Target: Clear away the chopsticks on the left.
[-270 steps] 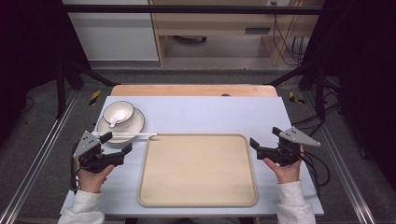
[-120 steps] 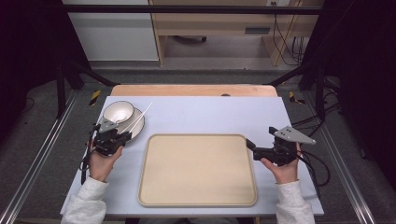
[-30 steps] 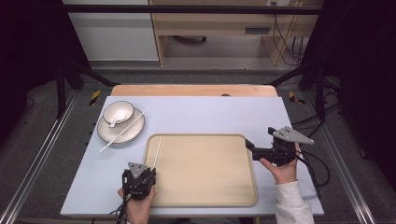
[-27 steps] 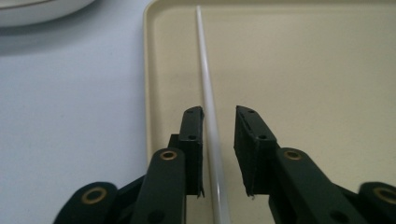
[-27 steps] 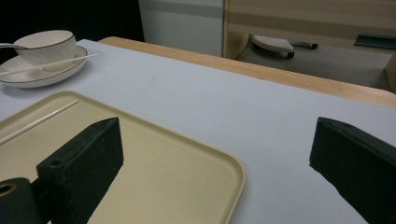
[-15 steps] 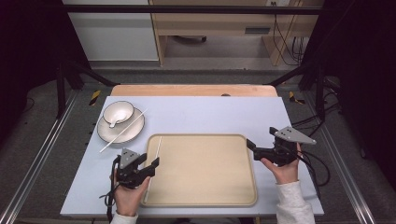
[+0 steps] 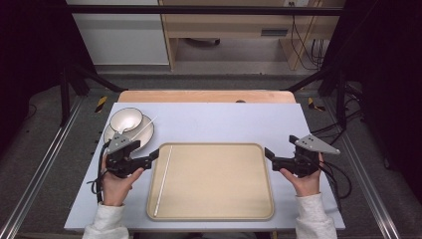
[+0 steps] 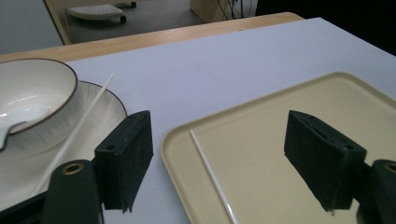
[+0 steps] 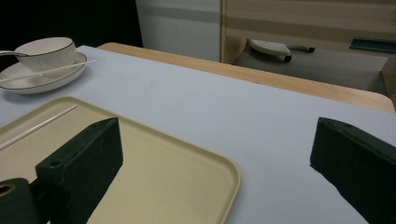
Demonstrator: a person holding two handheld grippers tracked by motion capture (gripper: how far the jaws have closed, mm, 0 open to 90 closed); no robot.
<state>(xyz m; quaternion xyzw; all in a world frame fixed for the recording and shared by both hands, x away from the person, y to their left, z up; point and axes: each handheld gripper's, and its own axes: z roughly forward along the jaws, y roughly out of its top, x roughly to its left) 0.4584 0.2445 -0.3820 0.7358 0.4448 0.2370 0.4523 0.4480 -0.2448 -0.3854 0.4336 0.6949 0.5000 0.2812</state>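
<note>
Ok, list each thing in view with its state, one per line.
Tray: flat on the table, one chopstick in it.
Chopstick on tray: lying loose along the left edge.
Chopstick on plate: resting across the rim.
Bowl: upright on the plate.
Left gripper: open, nothing held.
Right gripper: open, nothing held.

Glossy ceramic bowl, matt plastic tray

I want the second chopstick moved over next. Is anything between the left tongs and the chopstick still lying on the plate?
Nothing visible blocks it. The left tongs hang open at the tray's left edge, having just opened, with nothing between them. The chopstick on the plate lies across the plate beside the bowl, with only bare table between.
</note>
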